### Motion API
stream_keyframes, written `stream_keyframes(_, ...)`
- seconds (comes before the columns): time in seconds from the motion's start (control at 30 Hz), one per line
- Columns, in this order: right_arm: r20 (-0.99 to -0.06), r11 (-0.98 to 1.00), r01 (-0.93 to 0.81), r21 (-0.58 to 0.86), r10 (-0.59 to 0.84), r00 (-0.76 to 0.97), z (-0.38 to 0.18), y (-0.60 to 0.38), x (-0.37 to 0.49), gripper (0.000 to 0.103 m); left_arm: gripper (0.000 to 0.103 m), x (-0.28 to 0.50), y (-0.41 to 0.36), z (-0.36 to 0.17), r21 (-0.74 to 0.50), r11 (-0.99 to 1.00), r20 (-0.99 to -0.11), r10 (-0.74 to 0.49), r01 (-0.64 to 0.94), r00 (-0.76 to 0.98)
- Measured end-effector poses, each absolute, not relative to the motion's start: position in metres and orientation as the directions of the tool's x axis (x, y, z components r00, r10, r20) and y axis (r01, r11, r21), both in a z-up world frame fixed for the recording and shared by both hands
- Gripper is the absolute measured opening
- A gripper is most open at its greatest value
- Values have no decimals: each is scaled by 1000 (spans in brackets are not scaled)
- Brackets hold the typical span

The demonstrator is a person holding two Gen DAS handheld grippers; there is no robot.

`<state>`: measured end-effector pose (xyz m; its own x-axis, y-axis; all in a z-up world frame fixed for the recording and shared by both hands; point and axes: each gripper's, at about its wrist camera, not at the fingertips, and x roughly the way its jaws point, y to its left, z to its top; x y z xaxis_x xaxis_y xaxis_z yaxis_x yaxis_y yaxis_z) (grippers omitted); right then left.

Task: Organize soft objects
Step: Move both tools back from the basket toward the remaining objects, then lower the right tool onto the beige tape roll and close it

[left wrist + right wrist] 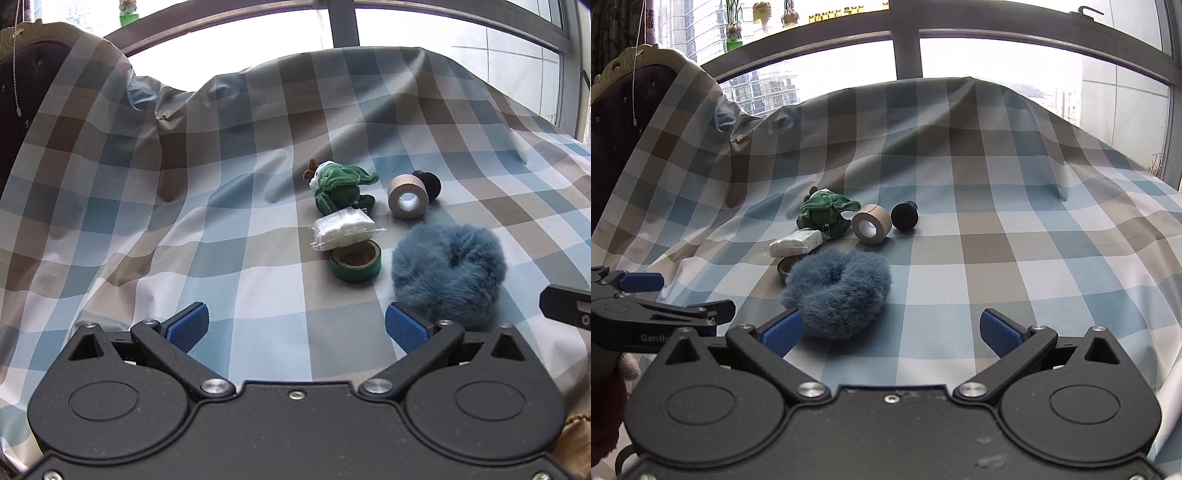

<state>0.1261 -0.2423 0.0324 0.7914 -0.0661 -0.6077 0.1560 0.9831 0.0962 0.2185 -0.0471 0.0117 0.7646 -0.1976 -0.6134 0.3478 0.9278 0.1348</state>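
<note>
Both grippers — left (297, 325), right (892, 330) — hover, jaws apart, near the blue furry scrunchie (836, 291).

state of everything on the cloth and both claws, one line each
left claw: open, empty
right claw: open, empty
blue fluffy scrunchie: lying flat, loose
green plush toy: lying on its side
white packet: resting partly on the green tape
green tape roll: lying flat
tan tape roll: on its edge
black knob: tipped on its side
</note>
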Motion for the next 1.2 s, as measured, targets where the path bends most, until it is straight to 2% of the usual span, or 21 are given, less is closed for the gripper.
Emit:
stream_keyframes(0.17,-610,990,113,81,-40,792,17,-231,147,103,99,250,-45,-5,134,937,-580,-189,321,793)
stream_keyframes(0.43,-588,996,86,33,-51,808,10,-216,174,102,99,297,-40,-36,140,958,-580,-127,252,805)
stream_keyframes(0.6,-559,994,107,24,-76,826,18,-222,194,102,101,304,-30,-46,63,967,-604,-159,246,781)
stream_keyframes(0.83,-495,983,177,-51,-179,850,32,-231,246,102,101,297,-36,-50,108,965,-568,-136,238,811)
stream_keyframes(1.2,-637,954,299,-27,-247,730,28,-258,365,101,101,296,-36,-53,118,965,-548,-133,234,826)
